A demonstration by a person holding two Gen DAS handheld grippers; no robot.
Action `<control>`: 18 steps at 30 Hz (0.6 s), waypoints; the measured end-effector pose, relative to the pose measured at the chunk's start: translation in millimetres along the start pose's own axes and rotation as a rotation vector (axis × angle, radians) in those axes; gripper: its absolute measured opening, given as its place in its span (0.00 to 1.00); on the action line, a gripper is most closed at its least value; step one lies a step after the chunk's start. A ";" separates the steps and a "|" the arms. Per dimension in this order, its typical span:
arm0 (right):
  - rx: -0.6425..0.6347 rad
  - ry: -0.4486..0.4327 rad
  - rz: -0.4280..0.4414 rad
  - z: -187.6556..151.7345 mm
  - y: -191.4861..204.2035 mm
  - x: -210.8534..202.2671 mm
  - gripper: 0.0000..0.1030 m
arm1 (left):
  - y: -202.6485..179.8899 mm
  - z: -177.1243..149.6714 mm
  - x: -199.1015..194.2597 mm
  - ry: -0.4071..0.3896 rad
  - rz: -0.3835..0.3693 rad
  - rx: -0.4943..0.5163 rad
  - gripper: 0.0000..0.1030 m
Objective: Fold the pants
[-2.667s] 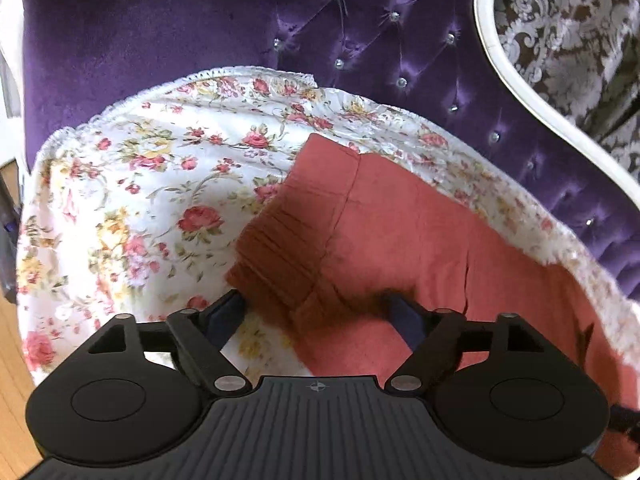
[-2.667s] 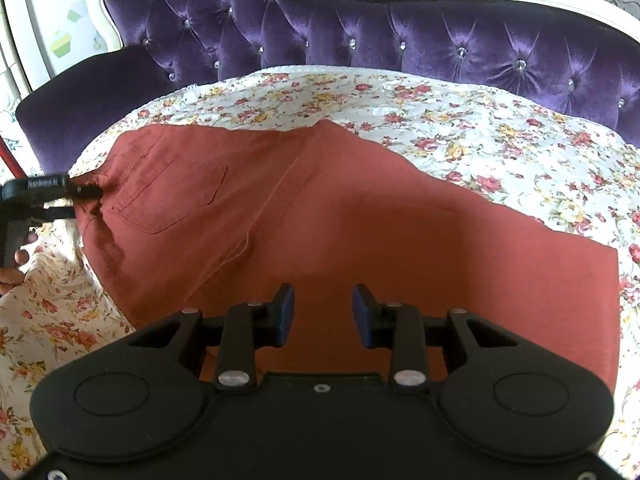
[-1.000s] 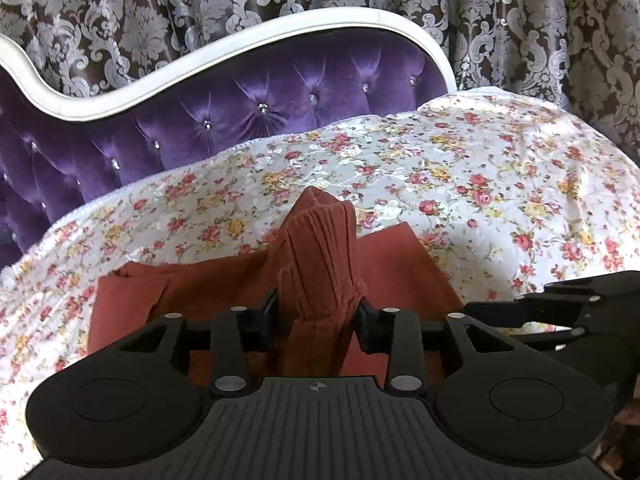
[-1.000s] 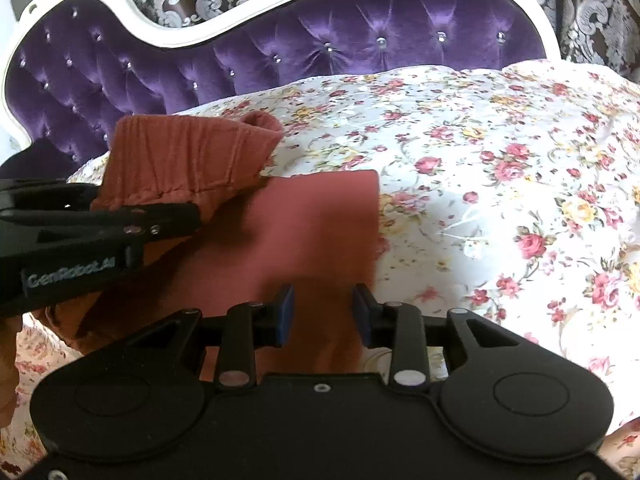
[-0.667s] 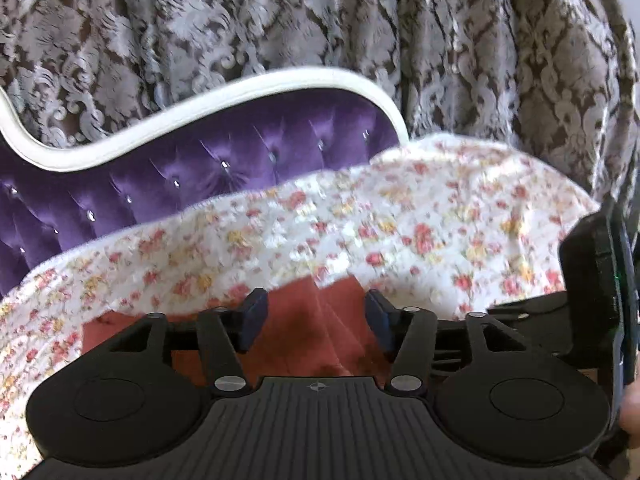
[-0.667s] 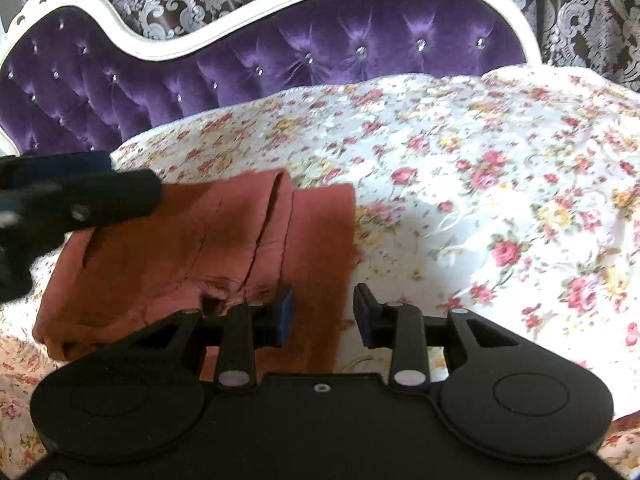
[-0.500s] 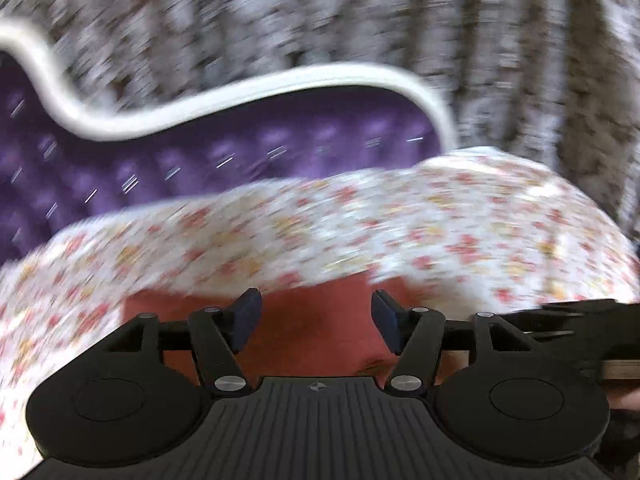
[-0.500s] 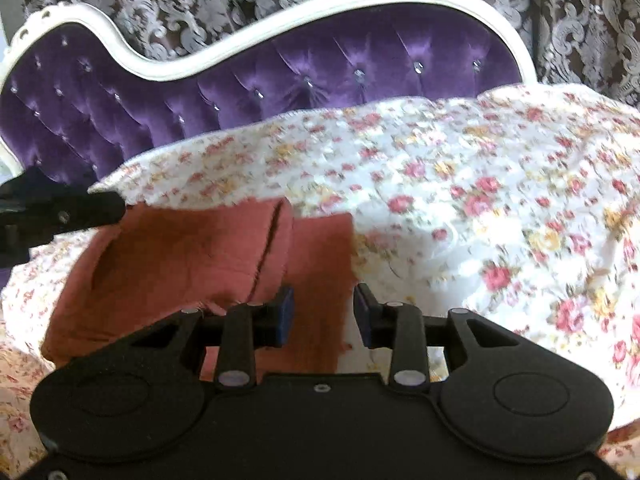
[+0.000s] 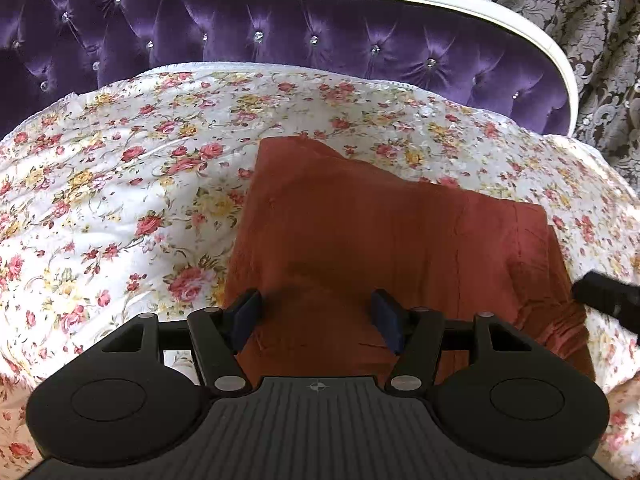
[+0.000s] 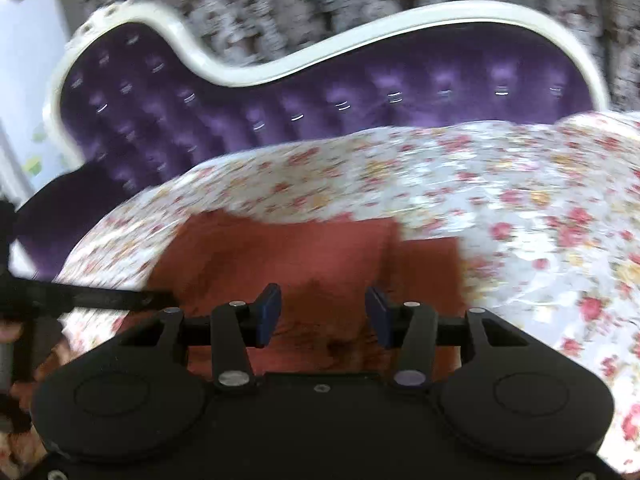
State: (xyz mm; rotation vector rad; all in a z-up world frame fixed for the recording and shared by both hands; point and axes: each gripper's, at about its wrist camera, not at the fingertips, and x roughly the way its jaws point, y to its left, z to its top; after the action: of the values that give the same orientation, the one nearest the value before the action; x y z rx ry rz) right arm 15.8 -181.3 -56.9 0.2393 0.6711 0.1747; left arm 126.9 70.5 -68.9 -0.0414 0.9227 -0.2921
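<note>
The rust-red pants (image 9: 384, 232) lie folded in a flat block on the floral sheet (image 9: 120, 184). The waistband end shows at the right (image 9: 560, 320). My left gripper (image 9: 318, 314) is open and empty, just above the pants' near left part. The pants also show in the blurred right wrist view (image 10: 304, 256). My right gripper (image 10: 322, 314) is open and empty, over their near edge. The left gripper's tip (image 10: 120, 300) shows at that view's left. The right gripper's tip (image 9: 608, 304) shows at the left wrist view's right edge.
The sheet covers the seat of a purple tufted sofa (image 9: 280, 28) with a white frame (image 9: 440, 0). Patterned curtains (image 9: 580, 8) hang behind. A hand (image 10: 12, 336) shows at the left edge of the right wrist view.
My left gripper let go of the pants' waistband and opened, then swung left and down over the folded pants. My right gripper opened wider and is moving; its view is blurred.
</note>
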 end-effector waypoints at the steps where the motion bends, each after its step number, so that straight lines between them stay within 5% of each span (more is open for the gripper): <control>1: -0.020 0.041 -0.002 -0.7 5.1 4.4 0.54 | -1.1 1.5 0.9 0.000 0.001 0.004 0.57; 9: 0.079 0.124 -0.025 -5.8 2.0 14.1 0.54 | -1.1 0.1 3.6 -0.009 0.003 0.023 0.57; 10: 0.086 0.126 -0.022 -6.8 1.5 14.3 0.46 | -1.9 0.0 4.1 -0.009 0.008 0.027 0.57; 11: 0.069 0.125 -0.034 -7.9 3.1 13.9 0.25 | -2.7 0.2 4.3 -0.008 0.012 0.030 0.57; 12: 0.042 0.124 -0.045 -8.9 5.3 13.2 0.20 | -2.8 0.4 4.2 -0.007 0.013 0.031 0.57; 18: -0.088 0.005 -0.065 -12.4 18.0 -23.3 0.12 | -1.4 3.5 -4.8 -0.039 -0.007 0.030 0.57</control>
State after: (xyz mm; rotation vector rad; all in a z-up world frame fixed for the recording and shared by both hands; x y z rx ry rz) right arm -11.5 -167.6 -47.6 0.1327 0.6741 0.1427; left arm 126.6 70.2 -62.8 -0.0222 0.8795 -0.3108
